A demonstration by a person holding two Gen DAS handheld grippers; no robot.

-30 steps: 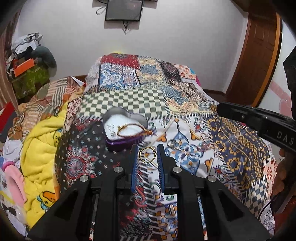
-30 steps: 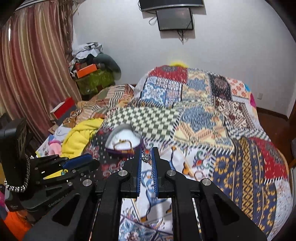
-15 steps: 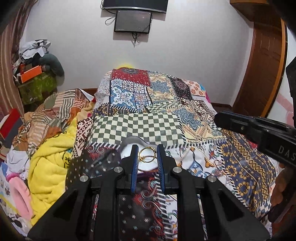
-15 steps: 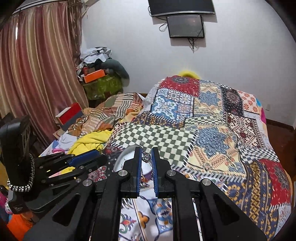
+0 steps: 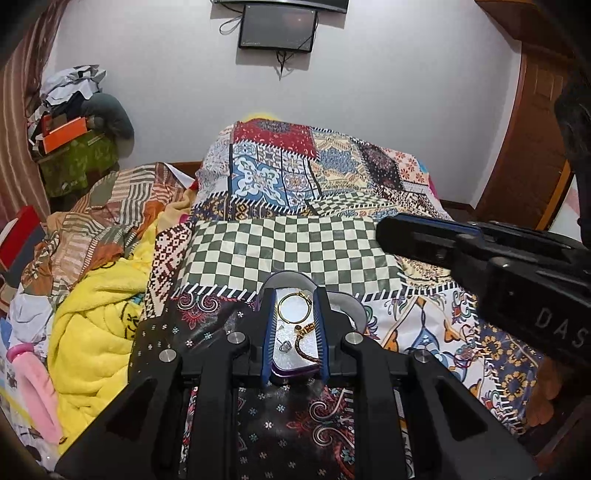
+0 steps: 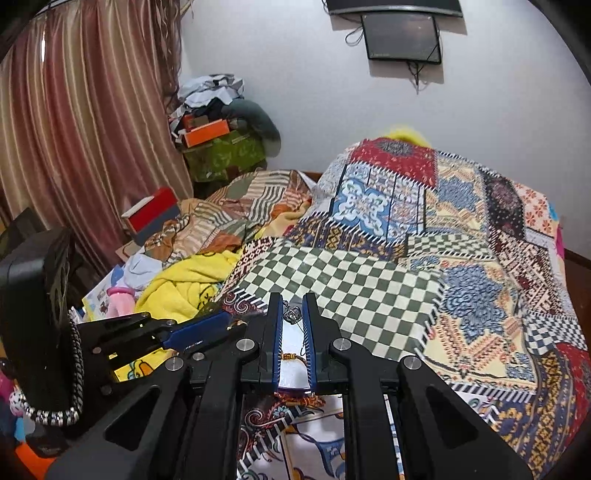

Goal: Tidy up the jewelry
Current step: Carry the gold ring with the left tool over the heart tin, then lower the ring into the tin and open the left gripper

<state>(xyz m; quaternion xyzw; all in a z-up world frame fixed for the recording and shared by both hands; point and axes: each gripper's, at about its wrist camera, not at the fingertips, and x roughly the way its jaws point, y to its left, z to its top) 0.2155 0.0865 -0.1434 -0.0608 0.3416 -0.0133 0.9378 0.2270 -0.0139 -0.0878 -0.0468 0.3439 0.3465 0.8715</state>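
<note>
We read only one text: the pale letters "DAS", cut off by the frame edge, on the black body of the right gripper point(image 5: 384, 230) in the left wrist view. Other print is too small.

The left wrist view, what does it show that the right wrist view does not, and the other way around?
Only the left wrist view shows the gold ring held between the left tool fingers and the wooden door. Only the right wrist view shows the striped curtain and the silver pendant pinched in the right tool. Both show the patchwork quilt, the wall screen and the white tray below the fingers.
</note>
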